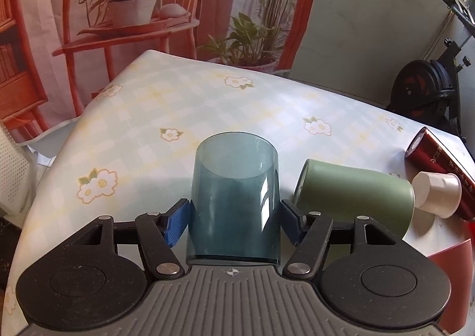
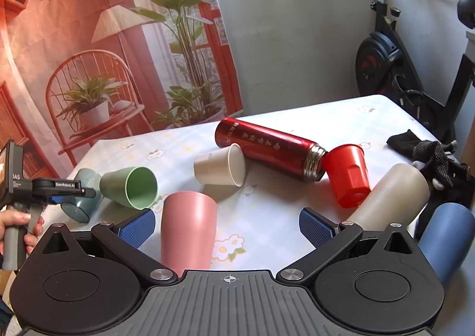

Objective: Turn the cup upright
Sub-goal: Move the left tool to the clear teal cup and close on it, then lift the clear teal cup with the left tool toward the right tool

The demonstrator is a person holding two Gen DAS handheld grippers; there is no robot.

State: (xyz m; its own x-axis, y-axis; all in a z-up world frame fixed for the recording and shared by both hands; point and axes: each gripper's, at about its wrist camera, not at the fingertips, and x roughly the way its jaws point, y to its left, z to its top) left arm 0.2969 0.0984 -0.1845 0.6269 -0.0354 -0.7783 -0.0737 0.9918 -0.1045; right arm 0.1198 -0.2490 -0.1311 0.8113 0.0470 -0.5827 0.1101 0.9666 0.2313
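My left gripper [image 1: 234,221] is shut on a translucent blue cup [image 1: 234,199]; both blue pads press its sides. In the right wrist view the same cup [image 2: 81,196] lies tilted on its side at the far left, in the left gripper [image 2: 68,192]. My right gripper [image 2: 227,224] is open and empty. A pink cup [image 2: 187,232] stands upside down between its fingers, nearer the left one. A green cup [image 2: 130,187] and a cream cup [image 2: 221,168] lie on their sides.
On the floral tablecloth [image 2: 267,217] lie a red thermos [image 2: 270,152], a red cup [image 2: 347,177], a beige cup [image 2: 392,199] and a dark blue cup [image 2: 445,235]. Black gloves [image 2: 430,155] sit at the right edge. An exercise bike [image 2: 394,63] stands behind the table.
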